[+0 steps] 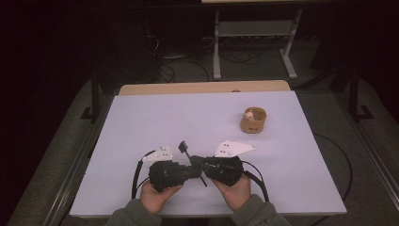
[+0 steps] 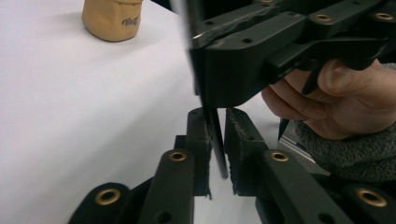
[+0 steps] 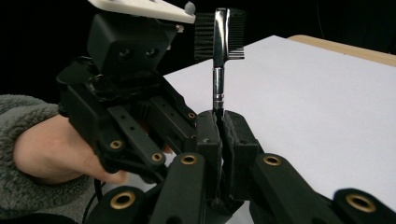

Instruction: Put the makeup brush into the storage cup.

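Brush: small brow brush (image 3: 219, 51) with a black bristle head on one side, a comb on the other, a shiny metal ferrule and a thin dark handle; it is held in the air over the near middle of the table (image 1: 155, 117), between the two hands.
Handling: judged light and stiff, with a slim handle and smooth metal that could slip or twist between flat pads; the bristles are soft and best left untouched.
Where to hold: on the handle below the ferrule, gripped across its thin side so that it cannot roll.
Right tool: right tool (image 3: 219, 116) has its jaws pressed together on the handle just under the ferrule, with the bristle head standing up above the pads in the right gripper view.
Left tool: left tool (image 2: 215, 135) has its pads close on either side of the handle's lower end; in the left gripper view the thin rod runs down between them and they appear to press on it.
Hands: left hand (image 1: 155, 195) and right hand (image 1: 235, 190) sit side by side at the near edge of the table, the tools tip to tip.
Cup: tan soft cup (image 1: 253, 121) stands well apart toward the far right of the table, with a small pale thing in its mouth.
Risk: two grips on one thin rod could bend it or lever it out if the hands pull unevenly.
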Tool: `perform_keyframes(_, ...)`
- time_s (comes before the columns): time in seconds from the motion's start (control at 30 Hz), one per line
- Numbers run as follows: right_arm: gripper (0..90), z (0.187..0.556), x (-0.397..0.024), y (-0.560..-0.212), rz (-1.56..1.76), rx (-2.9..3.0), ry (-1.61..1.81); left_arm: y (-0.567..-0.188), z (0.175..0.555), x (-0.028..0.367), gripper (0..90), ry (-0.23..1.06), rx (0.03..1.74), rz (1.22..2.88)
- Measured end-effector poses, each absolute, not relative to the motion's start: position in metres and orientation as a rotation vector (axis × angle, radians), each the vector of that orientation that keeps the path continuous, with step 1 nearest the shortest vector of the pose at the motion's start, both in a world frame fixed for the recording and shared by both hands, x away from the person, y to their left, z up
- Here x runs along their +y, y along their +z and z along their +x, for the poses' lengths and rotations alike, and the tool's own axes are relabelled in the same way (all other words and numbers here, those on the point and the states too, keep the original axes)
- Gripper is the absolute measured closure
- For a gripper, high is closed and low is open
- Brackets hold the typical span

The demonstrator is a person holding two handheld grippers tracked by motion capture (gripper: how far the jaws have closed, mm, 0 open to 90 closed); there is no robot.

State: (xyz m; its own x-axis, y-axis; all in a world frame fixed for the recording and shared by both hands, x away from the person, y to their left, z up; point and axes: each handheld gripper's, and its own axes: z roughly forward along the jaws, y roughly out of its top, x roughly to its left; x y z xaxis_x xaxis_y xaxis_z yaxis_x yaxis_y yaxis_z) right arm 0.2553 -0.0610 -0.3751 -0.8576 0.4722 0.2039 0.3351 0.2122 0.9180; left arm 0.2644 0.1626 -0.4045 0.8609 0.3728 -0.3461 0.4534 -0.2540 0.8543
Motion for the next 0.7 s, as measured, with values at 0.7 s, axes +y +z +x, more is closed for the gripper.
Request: perform_keyframes(0.7,84.3,0.2595,-0.0634,-0.3708,0.738,2.431,1.694,-0.3973,0.2579,0.1565,84.7,0.052,0.584,2.030)
